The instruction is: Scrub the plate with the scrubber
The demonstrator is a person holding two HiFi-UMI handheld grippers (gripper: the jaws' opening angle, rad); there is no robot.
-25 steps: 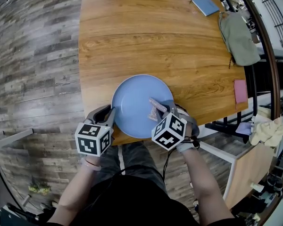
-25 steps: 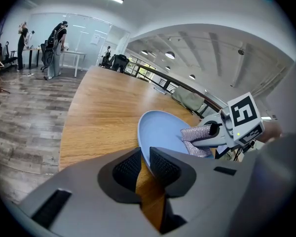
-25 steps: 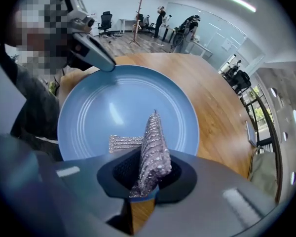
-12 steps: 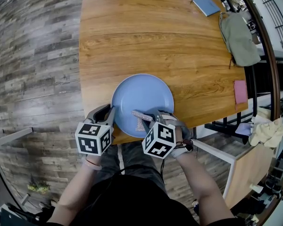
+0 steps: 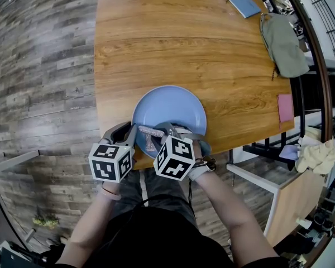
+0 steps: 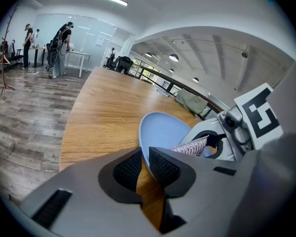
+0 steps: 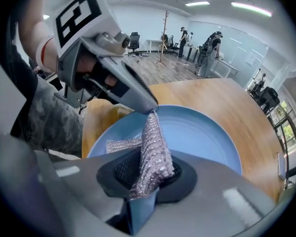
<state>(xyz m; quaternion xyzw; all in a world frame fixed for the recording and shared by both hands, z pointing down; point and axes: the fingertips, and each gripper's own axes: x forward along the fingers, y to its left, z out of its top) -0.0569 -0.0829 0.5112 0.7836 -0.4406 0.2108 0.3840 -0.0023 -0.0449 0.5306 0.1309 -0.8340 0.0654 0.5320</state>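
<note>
Change: scrubber (image 7: 153, 147), clamped in right gripper (image 7: 145, 171), swept to lower left of plate (image 5: 168, 106)
Left gripper (image 6: 144, 164): jaws just closed further on plate rim, apparently gripping
Meaning: scrubbing mid-stroke

Wooden surface (image 5: 173, 43) bearing a blue plate (image 5: 167, 108) at its near edge, and along the right side a blue booklet (image 5: 244, 5), grey-green bag (image 5: 282, 43) and pink pad (image 5: 285, 108).

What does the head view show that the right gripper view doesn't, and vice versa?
Only the head view: the blue notebook and grey-green bag. Only the right gripper view: the coat stand and distant people. Both: the blue plate, the scrubber clamped in the right gripper, and the left gripper, whose jaws have just been closing on the plate's rim.
</note>
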